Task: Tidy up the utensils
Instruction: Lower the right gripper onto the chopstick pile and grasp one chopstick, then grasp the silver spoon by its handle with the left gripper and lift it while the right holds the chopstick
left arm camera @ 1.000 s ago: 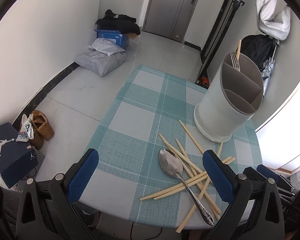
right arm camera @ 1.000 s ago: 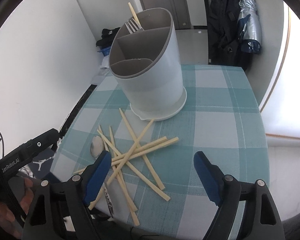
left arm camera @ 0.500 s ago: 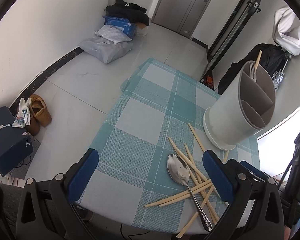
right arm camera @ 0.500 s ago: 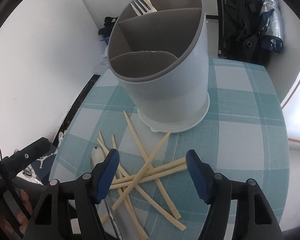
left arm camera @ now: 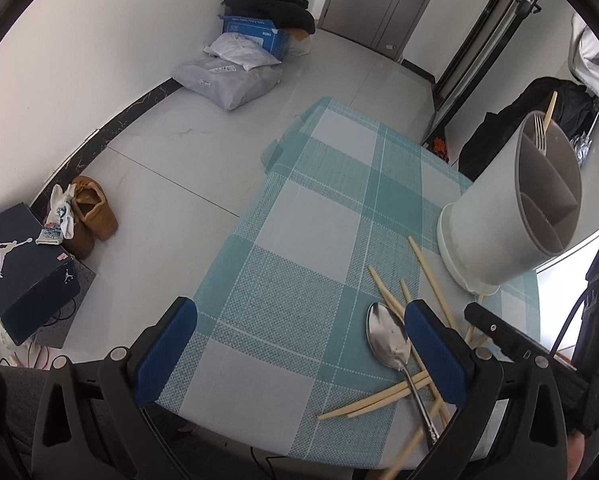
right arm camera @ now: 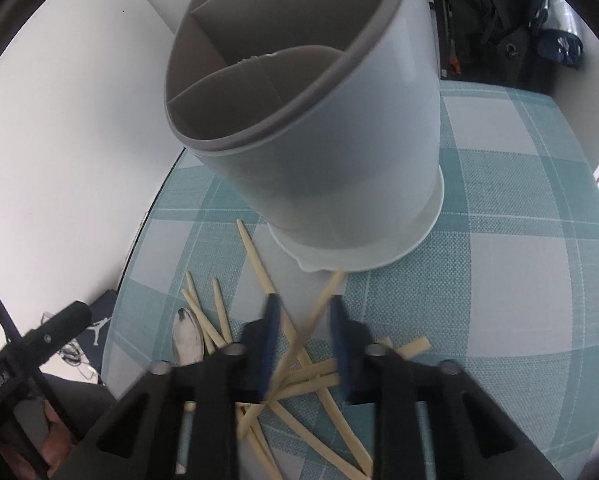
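Several pale wooden chopsticks (right arm camera: 259,268) lie crossed on the checked teal tablecloth (right arm camera: 519,248), with a metal spoon (left arm camera: 387,340) among them. A white utensil holder (right arm camera: 339,152) with grey dividers stands behind them; a fork (left arm camera: 541,132) and one chopstick stand in its far compartment. My right gripper (right arm camera: 304,320) is low over the pile, its blue pads narrowed around one slanted chopstick (right arm camera: 323,300) with a gap still showing. My left gripper (left arm camera: 299,344) is wide open and empty above the table's near edge, left of the spoon.
The table edge runs close in front in the left wrist view (left arm camera: 259,436). On the floor to the left are a shoe box (left arm camera: 23,268), brown shoes (left arm camera: 91,212) and parcels (left arm camera: 235,76). A door and hanging coats are behind.
My right gripper has dropped toward the chopstick pile and its jaws have closed most of the way around one chopstick. My left gripper has drifted left and stays open.
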`<state>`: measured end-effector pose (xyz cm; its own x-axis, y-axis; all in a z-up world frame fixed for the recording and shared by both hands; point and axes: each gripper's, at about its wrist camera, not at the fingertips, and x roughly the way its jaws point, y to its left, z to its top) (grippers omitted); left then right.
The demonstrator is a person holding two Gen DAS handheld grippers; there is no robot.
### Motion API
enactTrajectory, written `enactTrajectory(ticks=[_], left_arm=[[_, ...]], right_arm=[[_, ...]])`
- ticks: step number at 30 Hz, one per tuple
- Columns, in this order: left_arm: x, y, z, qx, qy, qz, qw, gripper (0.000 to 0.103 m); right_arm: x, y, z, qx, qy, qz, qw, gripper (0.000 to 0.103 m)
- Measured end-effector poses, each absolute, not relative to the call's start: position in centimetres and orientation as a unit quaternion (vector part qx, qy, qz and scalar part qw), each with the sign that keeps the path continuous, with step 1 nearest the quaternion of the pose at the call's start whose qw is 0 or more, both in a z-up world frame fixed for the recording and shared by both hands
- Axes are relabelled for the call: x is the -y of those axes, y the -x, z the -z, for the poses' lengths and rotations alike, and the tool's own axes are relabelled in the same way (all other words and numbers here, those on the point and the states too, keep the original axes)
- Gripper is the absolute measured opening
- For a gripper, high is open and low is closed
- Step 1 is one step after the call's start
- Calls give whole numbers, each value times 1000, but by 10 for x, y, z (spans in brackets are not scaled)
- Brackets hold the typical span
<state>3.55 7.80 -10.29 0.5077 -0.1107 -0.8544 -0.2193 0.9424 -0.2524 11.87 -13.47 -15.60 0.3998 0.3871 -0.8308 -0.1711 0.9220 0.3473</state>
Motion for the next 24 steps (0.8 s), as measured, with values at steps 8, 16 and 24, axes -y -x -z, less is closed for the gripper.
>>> enactTrajectory(ticks=[8,16,24], left_arm=[[-66,-39,120,-536,153,-13,830,102],[-48,-48,130,-565,138,15,814,102],[-23,-53,132,-583,80,13,808,98]], right_arm=[[144,-116,154,-503,-141,-186,832,4],[159,-105,141,-471,-165,-207,842,4],[193,-86,117,-422,-199,-225,855,4]])
